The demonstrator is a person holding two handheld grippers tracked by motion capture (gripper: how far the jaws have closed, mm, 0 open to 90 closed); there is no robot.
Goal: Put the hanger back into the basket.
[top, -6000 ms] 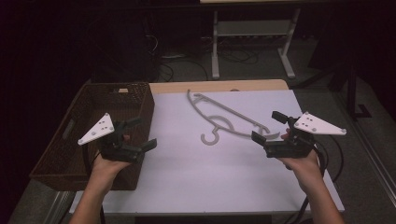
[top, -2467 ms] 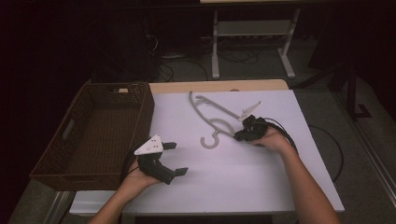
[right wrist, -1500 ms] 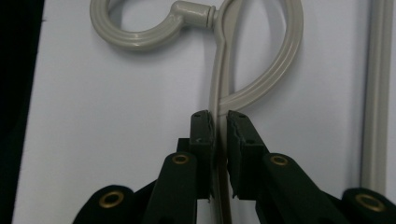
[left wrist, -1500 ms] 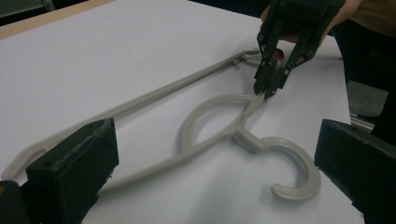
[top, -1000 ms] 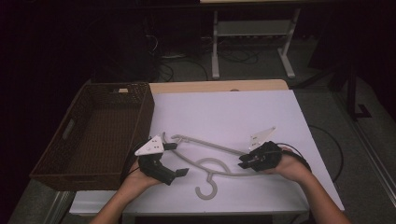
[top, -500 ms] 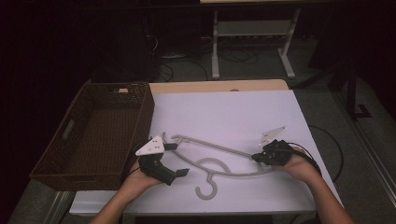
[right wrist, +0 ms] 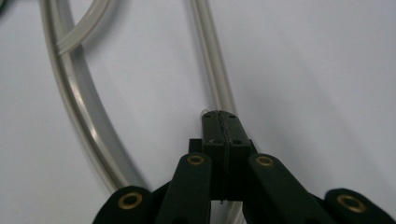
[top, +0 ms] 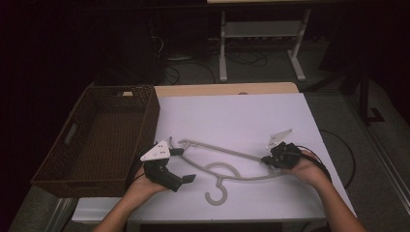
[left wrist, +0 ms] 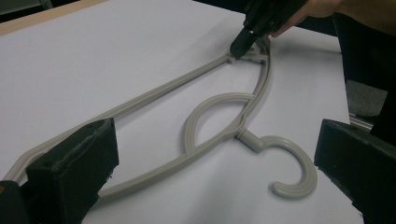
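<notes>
on white sheet, right gripper (top: 269,160) (jaws together) pins hanger (top: 227,170)

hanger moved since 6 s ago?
Yes. The hanger has come from the far middle of the white table to its near edge, its hook now pointing toward the person, away from the basket.

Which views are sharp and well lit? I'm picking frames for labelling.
High view: dim, dark surround, only the white table bright, hanger soft. Left gripper view: evenly lit, hanger crisp, own jaws blurred. Right gripper view: right gripper sharp, hanger bars slightly soft, faint sheen.
</notes>
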